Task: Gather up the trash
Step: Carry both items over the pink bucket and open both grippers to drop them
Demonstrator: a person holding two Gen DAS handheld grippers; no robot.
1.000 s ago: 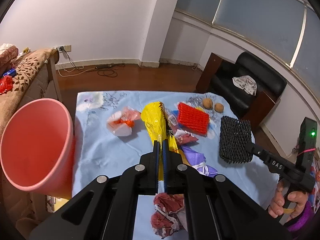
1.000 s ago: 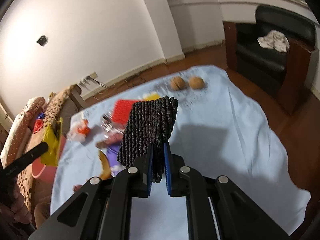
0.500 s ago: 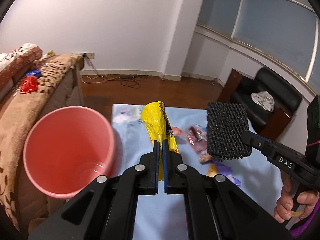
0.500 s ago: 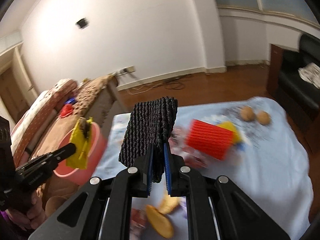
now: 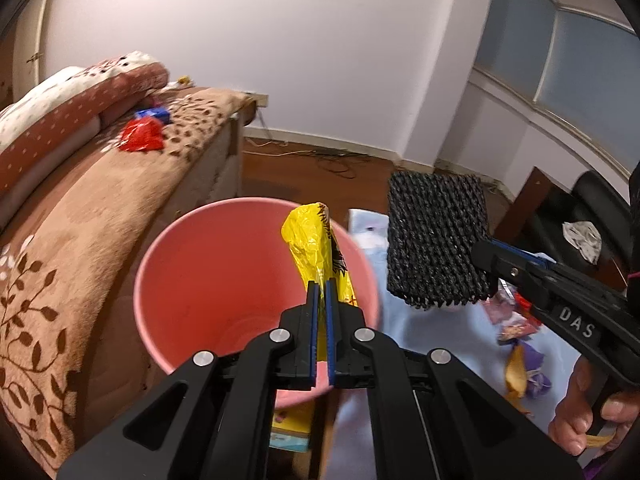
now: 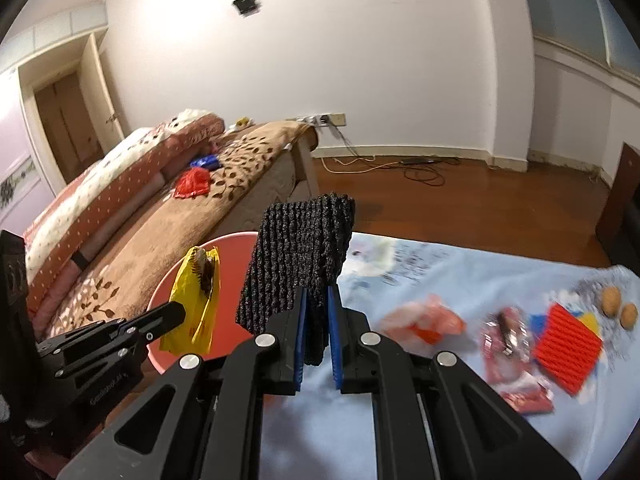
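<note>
My left gripper (image 5: 320, 286) is shut on a yellow plastic wrapper (image 5: 316, 240) and holds it over the mouth of a pink bin (image 5: 208, 280). The wrapper (image 6: 196, 300) and bin (image 6: 236, 248) also show in the right wrist view. My right gripper (image 6: 316, 296) is shut on a black foam net sleeve (image 6: 300, 264), held above the table near the bin's right rim. The sleeve (image 5: 436, 240) shows in the left wrist view too.
A table with a light blue cloth (image 6: 440, 272) holds a red net sleeve (image 6: 568, 344), red wrappers (image 6: 508, 344), an orange-and-white wrapper (image 6: 424, 320) and two walnuts (image 6: 618, 308). A brown sofa (image 5: 100, 208) stands left of the bin. A black armchair (image 5: 592, 208) is at far right.
Both grippers swung left from over the table toward the bin. The yellow wrapper now hangs over the bin's mouth, and the black sleeve sits beside its rim.
</note>
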